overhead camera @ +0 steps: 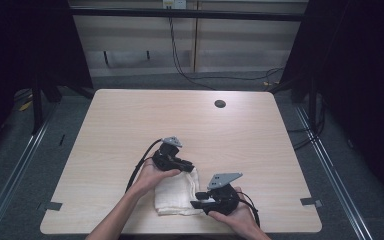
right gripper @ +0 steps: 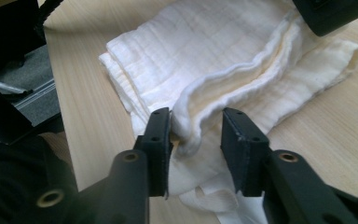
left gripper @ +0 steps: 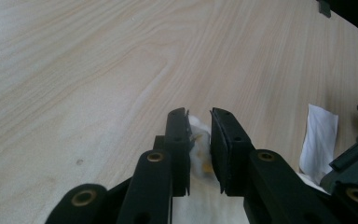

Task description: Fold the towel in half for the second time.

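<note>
A folded cream cloth (overhead camera: 175, 195) lies on the wooden table (overhead camera: 130, 125) near its front edge. My left gripper (overhead camera: 189, 166) reaches the cloth's far corner from the left. In the left gripper view its jaws (left gripper: 199, 116) stand a little apart, with a bunched bit of cloth (left gripper: 200, 140) in the gap. My right gripper (overhead camera: 196, 200) comes at the cloth's near right corner. Its jaws (right gripper: 196, 116) are open around a raised fold of the cloth (right gripper: 205, 46); the fold touches the left pad and is clear of the right pad. The left gripper (right gripper: 331, 14) shows at the cloth's far end.
A round cable hole (overhead camera: 220, 104) sits at the table's far side. Grey tape marks (overhead camera: 53, 205) (overhead camera: 311, 202) lie near the two front corners. Dark frame posts and curtains flank the table, and cables run across the floor behind it.
</note>
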`<state>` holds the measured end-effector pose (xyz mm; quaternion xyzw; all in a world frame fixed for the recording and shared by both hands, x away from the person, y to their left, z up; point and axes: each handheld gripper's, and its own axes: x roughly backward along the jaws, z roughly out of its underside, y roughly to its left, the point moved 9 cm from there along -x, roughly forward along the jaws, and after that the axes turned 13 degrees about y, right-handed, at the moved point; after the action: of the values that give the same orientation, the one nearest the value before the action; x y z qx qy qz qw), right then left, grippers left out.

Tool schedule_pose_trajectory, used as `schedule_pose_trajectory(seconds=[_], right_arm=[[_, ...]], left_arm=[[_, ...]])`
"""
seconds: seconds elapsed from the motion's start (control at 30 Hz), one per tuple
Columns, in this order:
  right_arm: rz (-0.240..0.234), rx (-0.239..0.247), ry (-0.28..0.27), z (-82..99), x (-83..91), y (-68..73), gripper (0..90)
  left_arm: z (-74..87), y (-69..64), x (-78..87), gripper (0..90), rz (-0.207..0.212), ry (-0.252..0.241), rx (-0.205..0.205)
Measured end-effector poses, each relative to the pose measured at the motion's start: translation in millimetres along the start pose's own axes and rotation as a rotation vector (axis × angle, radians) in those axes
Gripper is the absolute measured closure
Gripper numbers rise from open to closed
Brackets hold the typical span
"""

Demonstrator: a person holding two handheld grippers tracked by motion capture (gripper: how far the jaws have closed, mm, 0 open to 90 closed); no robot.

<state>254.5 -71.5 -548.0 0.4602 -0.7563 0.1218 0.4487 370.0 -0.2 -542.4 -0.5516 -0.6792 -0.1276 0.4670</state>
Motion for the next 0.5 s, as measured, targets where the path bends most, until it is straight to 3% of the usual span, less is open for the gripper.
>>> schedule_pose_trajectory(seconds=[0.1,0.17,0.3,0.5], right_arm=[[0.000,-0.007,0.004,1.0,0.3,1.2,56.9],[0.001,-0.006,0.013,2.4,0.1,2.5,54.3],[0.026,-0.016,0.016,5.3,3.1,1.6,51.4],[0.062,-0.031,0.009,8.1,10.1,-7.0,46.3]], left_arm=[[-3.1,-3.8,1.0,74.4,-0.008,-0.032,-0.024],[-4.7,-7.6,-0.1,73.2,-0.004,-0.023,-0.038],[-6.1,-10.8,-1.7,66.6,-0.006,-0.028,-0.034],[-8.9,-14.7,8.2,51.1,-0.061,-0.067,-0.057]])
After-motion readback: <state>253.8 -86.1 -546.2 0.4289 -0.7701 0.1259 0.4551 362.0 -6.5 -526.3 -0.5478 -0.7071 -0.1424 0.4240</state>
